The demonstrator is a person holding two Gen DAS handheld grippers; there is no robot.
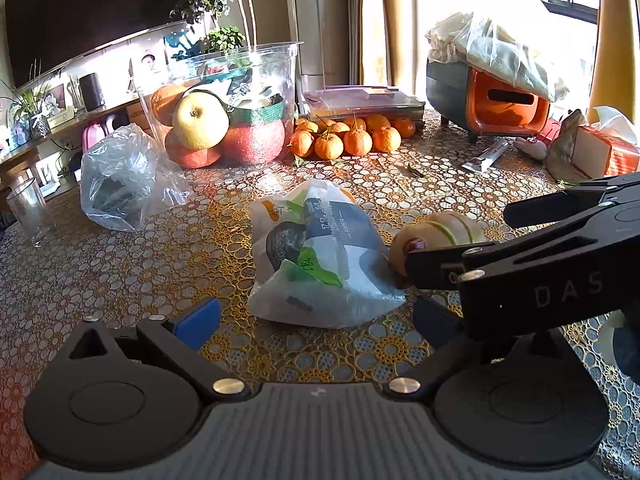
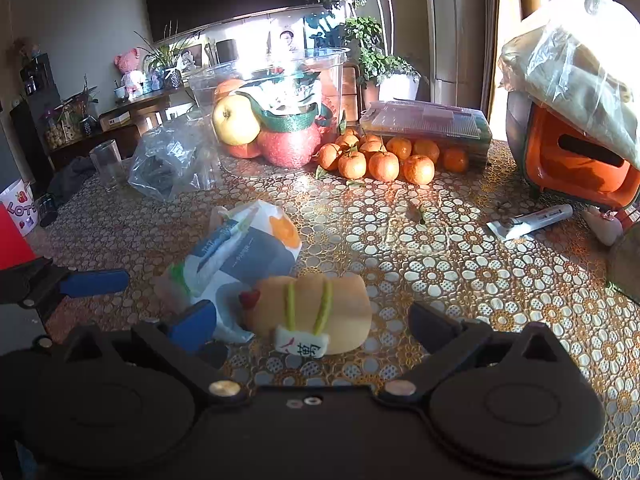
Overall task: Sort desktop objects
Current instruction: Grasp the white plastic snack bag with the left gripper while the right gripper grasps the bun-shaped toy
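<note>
The landmark here is the crumpled white plastic packet printed with grey, green and orange patches (image 1: 320, 256), lying on the table under its gold-and-white floral lace cloth (image 1: 120, 264). Touching the packet's right side is a tan, loaf-shaped soft toy with two green stripes and a small white tile tag (image 2: 316, 312), one of the loose things to be sorted.

The right gripper (image 2: 312, 328) sits low at the cloth with its jaws spread wide, one on each side of the toy, neither touching it; that straddle looks like the setup for a pinch across the toy's short sides. Its left blue pad (image 2: 194, 326) overlaps the packet's edge, so a closing squeeze could catch plastic too.

The left gripper (image 1: 320, 316) faces the packet from the near side, jaws also wide and empty, likely placed to take or steady it.

Behind the packet stand a clear plastic tub holding a yellow pear and red fruit (image 1: 224, 112) and, to its right, a heap of small orange mandarins (image 1: 348, 136).
</note>
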